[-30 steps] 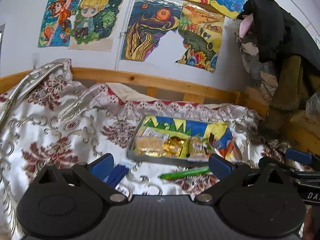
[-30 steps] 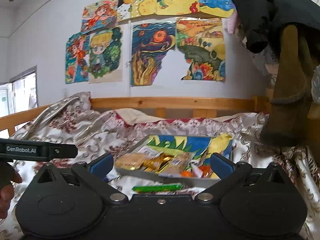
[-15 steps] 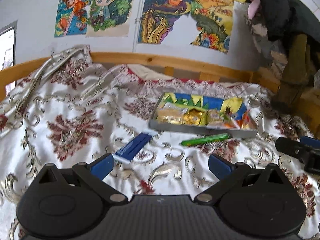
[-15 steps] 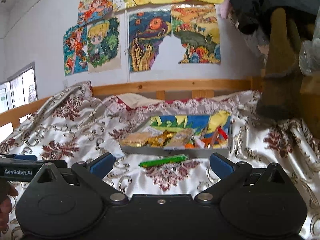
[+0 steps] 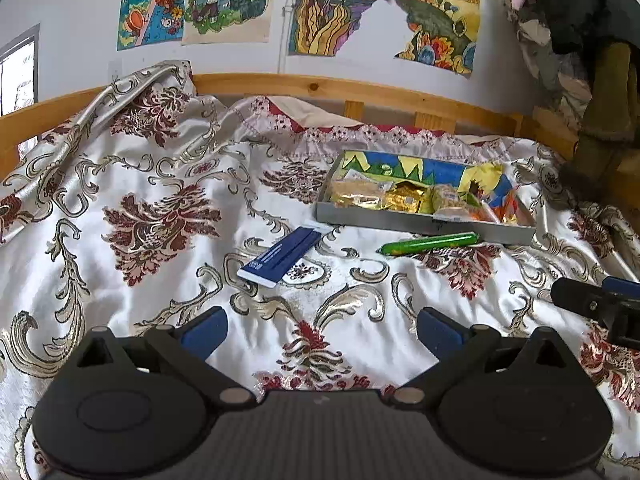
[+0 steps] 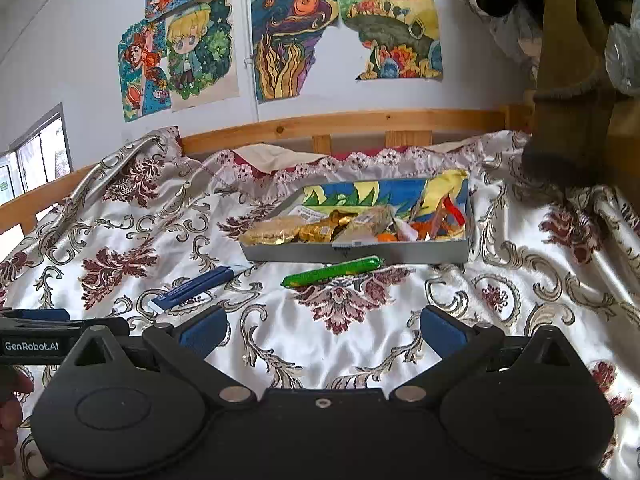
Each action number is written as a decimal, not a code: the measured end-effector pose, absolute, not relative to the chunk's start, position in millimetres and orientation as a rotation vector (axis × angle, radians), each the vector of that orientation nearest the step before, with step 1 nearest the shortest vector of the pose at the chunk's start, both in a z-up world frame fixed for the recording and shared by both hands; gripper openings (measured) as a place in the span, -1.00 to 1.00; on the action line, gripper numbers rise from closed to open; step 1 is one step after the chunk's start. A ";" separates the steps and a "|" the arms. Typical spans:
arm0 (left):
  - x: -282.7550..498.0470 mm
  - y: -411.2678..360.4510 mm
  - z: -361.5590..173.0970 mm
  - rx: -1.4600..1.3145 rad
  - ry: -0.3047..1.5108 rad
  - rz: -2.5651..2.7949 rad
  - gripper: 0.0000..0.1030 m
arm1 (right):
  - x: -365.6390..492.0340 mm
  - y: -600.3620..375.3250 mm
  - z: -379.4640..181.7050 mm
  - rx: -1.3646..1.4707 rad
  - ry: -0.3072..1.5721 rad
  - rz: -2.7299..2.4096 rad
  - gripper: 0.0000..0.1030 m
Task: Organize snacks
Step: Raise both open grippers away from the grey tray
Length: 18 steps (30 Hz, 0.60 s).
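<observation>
Two tools hover wide open over the bedspread (image 5: 160, 184) — left tool (image 5: 320, 330), right tool (image 6: 320, 330). Ahead of them lie a blue packet (image 5: 282, 257) and green stick (image 6: 332, 271) — just before the snack tray (image 6: 360, 250).

Both wrist cameras are looking low and forward across the bed (image 5: 168, 216), facing the picture-covered wall (image 6: 80, 40). Both are sharing the snack tray (image 5: 424, 227) (image 6: 360, 252), the right one sitting nearer.
</observation>
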<state>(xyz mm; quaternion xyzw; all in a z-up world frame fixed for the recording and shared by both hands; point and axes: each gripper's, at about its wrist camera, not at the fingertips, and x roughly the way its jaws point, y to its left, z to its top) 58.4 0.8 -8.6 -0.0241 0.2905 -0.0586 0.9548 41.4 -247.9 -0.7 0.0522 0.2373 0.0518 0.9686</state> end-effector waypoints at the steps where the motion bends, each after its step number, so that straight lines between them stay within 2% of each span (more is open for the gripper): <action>1: 58.9 0.9 -9.8 -0.048 0.593 -0.118 0.99 | 42.5 -248.5 -2.2 0.109 0.486 0.104 0.99; 18: 73.5 4.4 -17.8 -0.031 0.607 -0.085 0.99 | 51.1 -252.9 -15.4 0.136 0.536 0.090 0.99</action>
